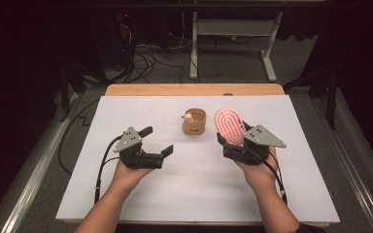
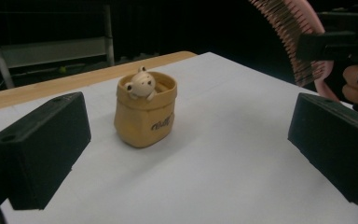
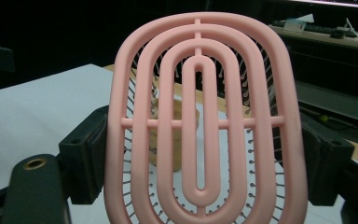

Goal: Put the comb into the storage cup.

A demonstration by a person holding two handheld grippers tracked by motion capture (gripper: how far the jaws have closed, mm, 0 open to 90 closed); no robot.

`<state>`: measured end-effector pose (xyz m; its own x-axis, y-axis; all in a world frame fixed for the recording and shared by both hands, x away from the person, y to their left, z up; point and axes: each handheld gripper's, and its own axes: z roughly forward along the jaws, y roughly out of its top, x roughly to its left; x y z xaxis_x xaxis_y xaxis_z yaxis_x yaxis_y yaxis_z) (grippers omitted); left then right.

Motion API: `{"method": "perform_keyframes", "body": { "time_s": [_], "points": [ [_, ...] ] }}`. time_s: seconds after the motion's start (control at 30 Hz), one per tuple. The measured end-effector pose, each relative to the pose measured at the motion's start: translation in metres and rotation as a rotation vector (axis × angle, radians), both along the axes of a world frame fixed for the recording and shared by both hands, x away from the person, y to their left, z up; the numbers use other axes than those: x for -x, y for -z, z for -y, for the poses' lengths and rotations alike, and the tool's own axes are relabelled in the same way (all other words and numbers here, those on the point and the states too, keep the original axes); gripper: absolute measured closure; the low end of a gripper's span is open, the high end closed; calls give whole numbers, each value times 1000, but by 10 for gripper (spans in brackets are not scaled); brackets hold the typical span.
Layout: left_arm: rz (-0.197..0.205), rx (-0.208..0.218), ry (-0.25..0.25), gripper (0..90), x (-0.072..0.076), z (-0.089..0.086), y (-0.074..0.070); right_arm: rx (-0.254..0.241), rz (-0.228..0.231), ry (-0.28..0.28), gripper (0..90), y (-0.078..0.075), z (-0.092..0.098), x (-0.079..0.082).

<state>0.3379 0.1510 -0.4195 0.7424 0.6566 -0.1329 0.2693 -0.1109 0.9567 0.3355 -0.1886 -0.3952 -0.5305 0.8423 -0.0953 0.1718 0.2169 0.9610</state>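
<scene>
Nearest to me, my two forearms come up over the front edge of the white tabletop (image 1: 141,204), each hand wrapped around a gripper. My left gripper (image 1: 156,141) hangs above the left half of the sheet, its fingers (image 2: 42,149) spread wide with nothing between them; from the left gripper view I see bare white surface through the gap, and the two black pads stand far out at either side. My right gripper (image 1: 230,141) sits over the right half, and its fingers (image 3: 86,154) are closed against the two edges of a pink hairbrush (image 1: 230,125), so I have it firmly held by its sides. The brush stands tilted up out of the grip, its oval head rising above the pads; in the right gripper view its ribbed pink back of nested ovals faces me, with the thin bristles pointing away toward the far side. Beyond both grippers, about midway across the tabletop and a little toward its far edge, stands a small tan pot (image 1: 194,121) shaped like a sack, upright, with a pale little animal figure (image 2: 141,84) peeking over its rim and dark lettering on its front. The pot is apart from both grippers, just left of the brush head. Farther off runs the wooden far edge (image 1: 194,90) of the table, then a dark floor with cables (image 1: 145,58) and a pale metal frame (image 1: 233,34).
</scene>
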Motion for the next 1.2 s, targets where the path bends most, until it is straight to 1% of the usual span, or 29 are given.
{"method": "perform_keyframes", "body": {
  "time_s": [0.03,0.2,0.3,0.4,0.5,0.53,0.6,0.67,0.73,0.8,0.83,0.97,1.07,1.2],
  "points": [
    [4,4,10,0,-3,6,-2,4,0,-1,205,0,-1,0],
    [13,8,31,0,-8,21,-7,16,9,-3,205,0,-4,1],
    [24,18,43,0,-11,29,-10,20,6,-4,205,0,-7,1],
    [14,35,55,0,-15,35,-11,28,8,-9,205,0,-11,0],
    [9,32,64,0,-15,40,-9,32,14,-15,205,-1,-14,1],
    [8,26,69,0,-14,41,-8,35,17,-19,205,-1,-16,1],
    [9,20,74,0,-13,42,-7,46,23,-21,205,-1,-18,1],
    [1,22,90,0,-9,43,-2,54,26,-26,204,-1,-20,1],
    [1,-2,94,0,-8,44,0,57,29,-29,205,-1,-23,1],
    [-2,-2,96,0,-7,44,1,56,29,-31,205,0,-24,1],
    [-13,13,102,0,-6,43,1,56,33,-36,204,1,-26,1],
    [-6,19,103,0,-3,40,-2,49,34,-45,205,3,-32,1],
    [-4,30,103,0,-1,37,-4,59,39,-55,205,6,-37,3],
    [-16,54,113,0,1,34,-7,72,45,-73,205,8,-45,7]
  ]
}}
